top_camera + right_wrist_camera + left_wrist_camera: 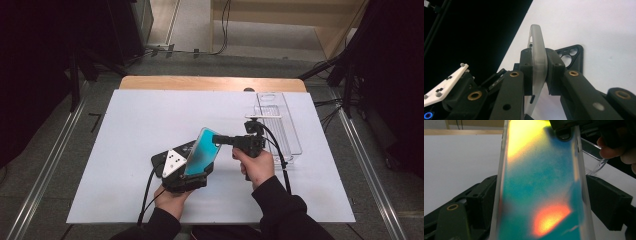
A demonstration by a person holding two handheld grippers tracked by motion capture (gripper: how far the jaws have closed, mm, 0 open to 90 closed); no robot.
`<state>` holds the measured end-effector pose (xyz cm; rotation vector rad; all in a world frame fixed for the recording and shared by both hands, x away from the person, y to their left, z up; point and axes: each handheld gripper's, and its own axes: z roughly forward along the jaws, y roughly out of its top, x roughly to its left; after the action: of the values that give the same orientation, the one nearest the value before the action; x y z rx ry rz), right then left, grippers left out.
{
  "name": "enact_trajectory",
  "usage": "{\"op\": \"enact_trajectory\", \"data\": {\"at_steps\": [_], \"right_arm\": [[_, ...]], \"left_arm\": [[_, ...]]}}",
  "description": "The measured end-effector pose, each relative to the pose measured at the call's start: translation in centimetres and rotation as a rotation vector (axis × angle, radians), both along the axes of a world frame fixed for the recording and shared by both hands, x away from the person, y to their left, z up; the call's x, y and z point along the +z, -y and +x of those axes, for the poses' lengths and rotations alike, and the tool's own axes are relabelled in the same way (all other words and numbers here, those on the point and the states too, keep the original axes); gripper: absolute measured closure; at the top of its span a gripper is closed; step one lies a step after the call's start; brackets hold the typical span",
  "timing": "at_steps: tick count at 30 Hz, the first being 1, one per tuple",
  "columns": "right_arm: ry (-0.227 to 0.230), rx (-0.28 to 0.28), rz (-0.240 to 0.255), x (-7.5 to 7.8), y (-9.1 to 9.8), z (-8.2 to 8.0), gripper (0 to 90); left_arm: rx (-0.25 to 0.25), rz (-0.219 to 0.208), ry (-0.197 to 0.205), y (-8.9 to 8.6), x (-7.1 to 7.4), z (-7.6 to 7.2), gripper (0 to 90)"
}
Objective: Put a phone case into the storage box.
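A white table (pixel 130 150) carries the work, with a clear plastic tray (pixel 287 131) lying toward its far right edge and a black phone case (pixel 167 157) flat on the surface beneath the person's left hand. Held up above the middle of the table is the piece in hand, an iridescent phone case (pixel 202 151), teal across most of its back with yellow and orange sheen, frosted clear along its rim and tilted with its top leaning away from the person. The left gripper (pixel 192 176) has it by the lower end: in the left gripper view its two black pads sit against the case's long side edges, spanning its width and gripping it. The right gripper (pixel 220 139) comes in level from the right and its jaws are pinched together on the case's upper right edge; the right gripper view shows the frosted rim (pixel 537 60) squeezed between the two pads, with the black case visible behind on the table. As a judgement, the case is lifted and now secured by both tools, so the pick-up is done; what remains is likely a handover or re-grip, with the left tool letting go, and then setting the case down, perhaps in the tray.
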<state>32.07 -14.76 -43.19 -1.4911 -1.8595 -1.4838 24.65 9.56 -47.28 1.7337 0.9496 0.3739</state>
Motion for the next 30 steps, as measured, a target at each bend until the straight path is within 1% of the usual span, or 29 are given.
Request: {"op": "enact_trajectory", "data": {"at_steps": [3, 5, 6, 8, 9, 10, 12, 13, 14, 15, 17, 18, 19, 21, 23, 25, 26, 27, 28, 30], "right_arm": [[-0.002, 0.002, 0.013, 0.1, 0.1, 0.0, 76.4], [-0.001, 0.002, 0.013, 0.2, 0.1, -0.1, 76.6], [-0.014, 0.001, 0.021, 0.3, 0.2, -0.1, 76.9], [-0.018, 0.001, 0.028, 0.3, 0.2, -0.1, 77.1], [-0.022, 0.008, 0.034, 0.4, 0.2, -0.1, 77.3], [-0.021, 0.008, 0.032, 0.4, 0.2, -0.1, 77.3], [-0.008, 0.014, 0.029, 0.6, 0.1, -0.2, 77.3], [-0.007, 0.017, 0.025, 0.7, 0.1, -0.2, 77.4], [-0.006, 0.018, 0.028, 0.8, 0.1, -0.2, 77.4], [-0.005, 0.022, 0.028, 0.8, 0.1, -0.2, 77.4], [0.003, 0.025, 0.013, 0.8, 0.0, -0.3, 77.4], [0.003, 0.025, 0.013, 0.8, 0.0, -0.3, 77.4], [0.013, 0.023, -0.001, 0.9, 0.0, -0.3, 77.4], [0.021, 0.017, -0.009, 1.0, 0.1, -0.3, 77.4], [0.037, 0.009, -0.026, 1.1, 0.3, -0.4, 77.4], [0.070, 0.003, -0.053, 1.3, 0.4, -0.4, 77.3], [0.082, 0.005, -0.077, 1.5, 0.4, -0.5, 77.4], [0.082, 0.005, -0.077, 1.5, 0.4, -0.5, 77.4], [0.104, 0.009, -0.113, 1.8, 0.4, -0.6, 77.3], [0.124, 0.010, -0.138, 1.9, 0.4, -0.7, 77.3]], "left_arm": [[-0.004, -0.002, 0.003, 0.0, 0.1, 0.0, 16.3], [-0.006, -0.001, 0.005, 0.0, 0.2, 0.0, 16.3], [-0.006, 0.003, 0.010, 0.1, 0.2, 0.0, 16.3], [-0.008, 0.002, 0.009, 0.0, 0.2, -0.1, 16.2], [-0.015, -0.002, -0.004, 0.0, 0.3, 0.0, 16.2], [-0.018, -0.001, -0.009, 0.0, 0.4, 0.0, 16.2], [-0.026, -0.001, -0.016, 0.0, 0.5, 0.1, 16.0], [-0.031, -0.004, -0.030, 0.0, 0.6, 0.1, 15.9], [-0.034, -0.001, -0.040, 0.1, 0.7, 0.2, 14.0], [-0.034, -0.001, -0.040, 0.1, 0.7, 0.2, 12.9], [-0.045, 0.014, -0.048, 0.2, 0.9, 0.3, 12.9], [-0.045, 0.014, -0.048, 0.2, 0.9, 0.3, 12.9], [-0.035, 0.029, -0.055, 0.3, 1.0, 0.3, 12.9], [-0.036, 0.033, -0.080, 0.3, 1.2, 0.4, 12.9], [-0.034, 0.041, -0.089, 0.3, 1.3, 0.4, 12.9], [-0.042, 0.048, -0.104, 0.2, 1.5, 0.4, 12.9], [-0.048, 0.045, -0.111, 0.2, 1.6, 0.4, 12.9], [-0.048, 0.045, -0.111, 0.2, 1.6, 0.4, 12.9], [-0.067, 0.043, -0.126, 0.1, 1.7, 0.4, 13.0], [-0.080, 0.045, -0.137, 0.1, 1.8, 0.3, 13.1]]}}
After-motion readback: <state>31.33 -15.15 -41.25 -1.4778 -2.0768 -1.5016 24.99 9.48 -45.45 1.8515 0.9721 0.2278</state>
